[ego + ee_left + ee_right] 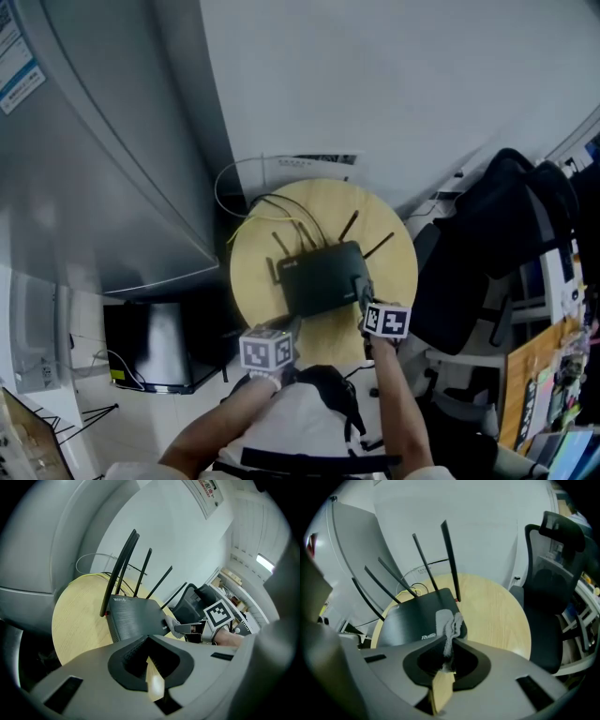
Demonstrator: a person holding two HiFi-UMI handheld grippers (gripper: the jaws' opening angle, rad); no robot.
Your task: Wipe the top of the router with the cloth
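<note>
- My right gripper (pixel 449 643): jaws pinched on the grey cloth (pixel 449 623), which lies on the black router (pixel 412 618), at its top corner.
- My left gripper (pixel 149 638): jaws together, empty, near the router.
- Router: on the round wooden surface (pixel 497 611).

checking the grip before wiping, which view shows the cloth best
The right gripper view: the cloth is pinched in the right tongs, resting on the router. The left gripper view shows only a small grey bit; the head view hardly shows it.

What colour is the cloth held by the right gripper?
Light grey; the cloth shows best in the right gripper view.
</note>
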